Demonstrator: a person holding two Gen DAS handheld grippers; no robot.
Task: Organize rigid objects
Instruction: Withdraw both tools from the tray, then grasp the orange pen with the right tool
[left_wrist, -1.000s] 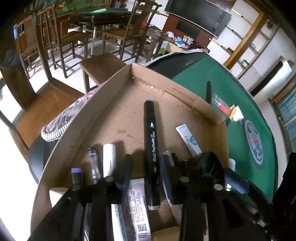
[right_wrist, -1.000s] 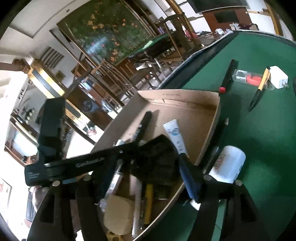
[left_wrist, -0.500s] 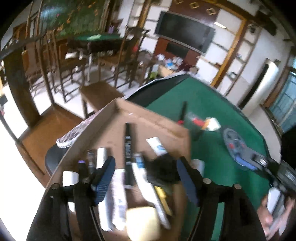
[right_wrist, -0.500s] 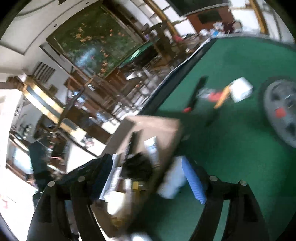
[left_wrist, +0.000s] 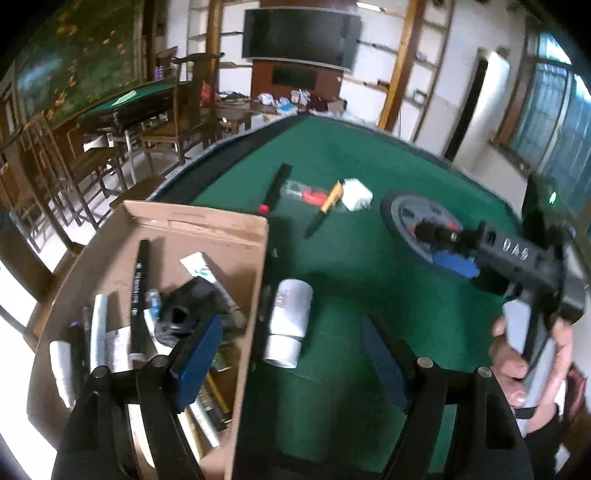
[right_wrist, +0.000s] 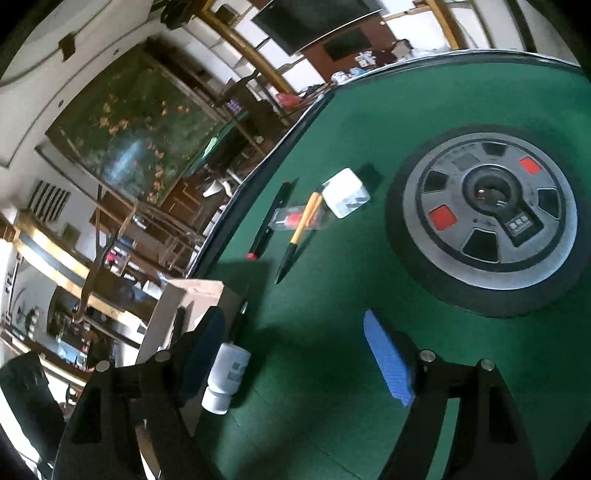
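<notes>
One cardboard box (left_wrist: 207, 229) sits at the edge of the green surface (left_wrist: 351, 295) and serves as the landmark here. Inside it lie one long black marker (left_wrist: 137, 280), one white tube (left_wrist: 201, 267), one crumpled black item (left_wrist: 192, 306) and several more pens and tubes too jumbled to count. Just beside the box's right wall lies one white bottle (left_wrist: 290, 321) on its side. Beyond the box's far corner are four things close together: one black pen with a red tip (left_wrist: 275, 188), one clear case with a red part (left_wrist: 304, 192), one yellow-and-black pen (left_wrist: 325, 208) and one white charger block (left_wrist: 354, 194). Further right of the box is one round grey hub (right_wrist: 491, 218). The left tool (left_wrist: 291, 362) is spread wide and empty, over the box's right wall and the bottle. The right tool (right_wrist: 295, 354) is likewise spread wide and empty, with the bottle near its left finger.
</notes>
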